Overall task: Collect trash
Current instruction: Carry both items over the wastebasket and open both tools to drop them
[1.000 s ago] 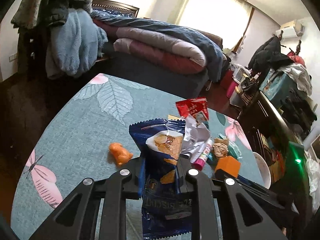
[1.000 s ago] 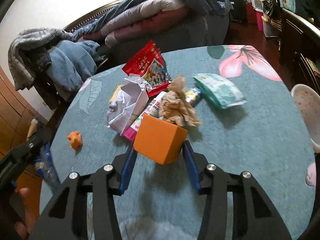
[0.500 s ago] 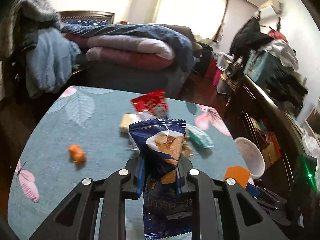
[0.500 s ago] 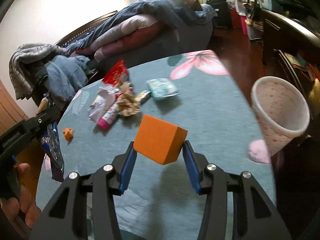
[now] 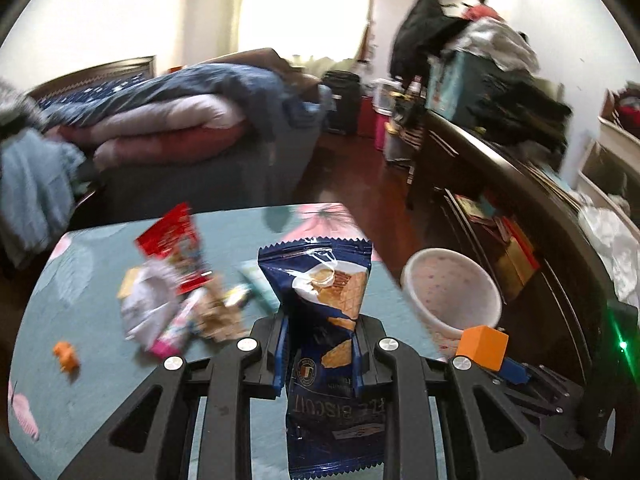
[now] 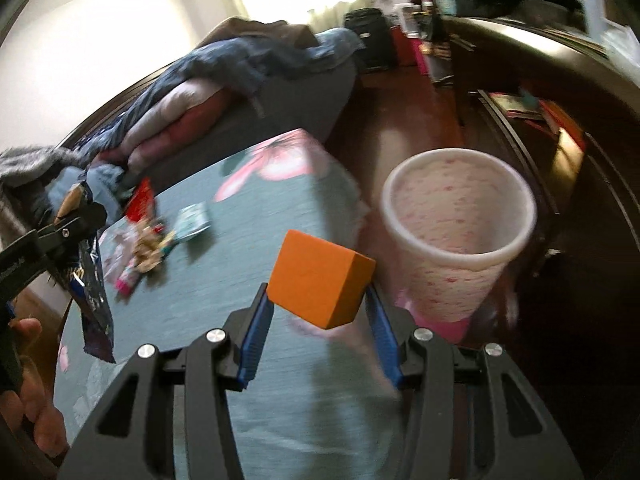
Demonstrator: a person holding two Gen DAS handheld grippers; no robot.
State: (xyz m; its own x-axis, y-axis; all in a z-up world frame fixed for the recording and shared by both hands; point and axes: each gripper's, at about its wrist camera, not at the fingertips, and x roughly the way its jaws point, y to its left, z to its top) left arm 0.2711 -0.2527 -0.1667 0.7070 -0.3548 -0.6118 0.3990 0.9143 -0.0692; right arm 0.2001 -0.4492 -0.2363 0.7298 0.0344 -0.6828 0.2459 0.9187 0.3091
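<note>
orange scrap (image 5: pixel 66 354) shows only in the left view.

Daylight flooding from a blown-out window (image 5: pixel 304 4) behind the bed (image 5: pixel 192 128), washing out detail there. Heavy motion blur on wrappers beside the red packet (image 5: pixel 172 236) and on furniture right of the window. Strong fisheye bending, black corners. Soft shadow beneath the orange block (image 6: pixel 320 280). Tongs sharp.
</note>
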